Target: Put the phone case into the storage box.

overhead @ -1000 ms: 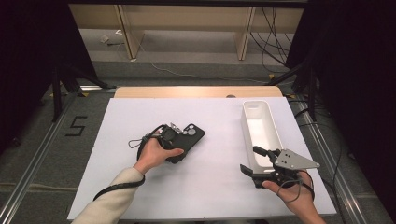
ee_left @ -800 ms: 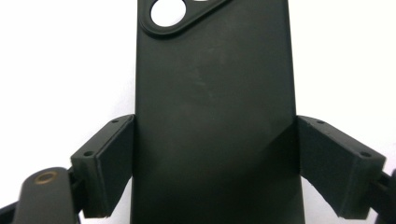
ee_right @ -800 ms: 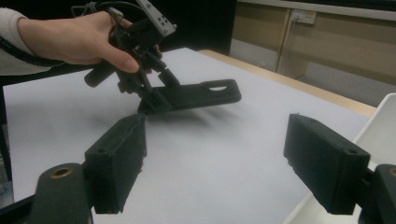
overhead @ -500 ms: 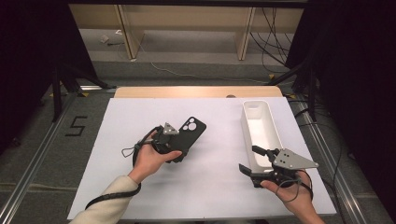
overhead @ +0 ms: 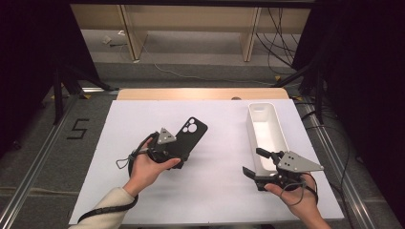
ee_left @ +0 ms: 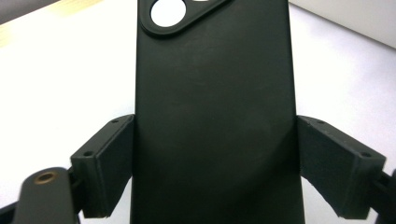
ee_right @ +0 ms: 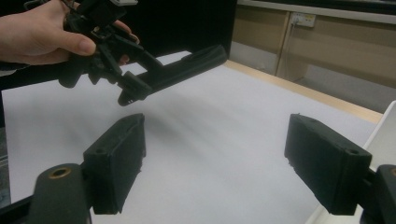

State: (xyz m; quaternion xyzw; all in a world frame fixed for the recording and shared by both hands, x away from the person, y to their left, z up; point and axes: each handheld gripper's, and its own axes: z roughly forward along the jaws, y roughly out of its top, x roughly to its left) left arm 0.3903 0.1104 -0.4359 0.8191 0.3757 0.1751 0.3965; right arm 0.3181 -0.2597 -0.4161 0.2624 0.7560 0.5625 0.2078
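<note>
your right tool (overhead: 256, 164) sits nearest you at the tabletop's (overhead: 219, 191) right front, its jaws spread wide with nothing between them, just beside the near end of the white tray (overhead: 267, 129). your left tool (overhead: 167, 153) is clenched on the lower sides of a black phone case (ee_left: 215, 116); the right gripper view shows the case (ee_right: 187, 67) held off the tabletop. the case points away toward the far right, its camera cutout (overhead: 191, 127) at the far end.

Matt black phone case (ee_left: 212, 116), glossy white plastic bin (overhead: 279, 136)
</note>
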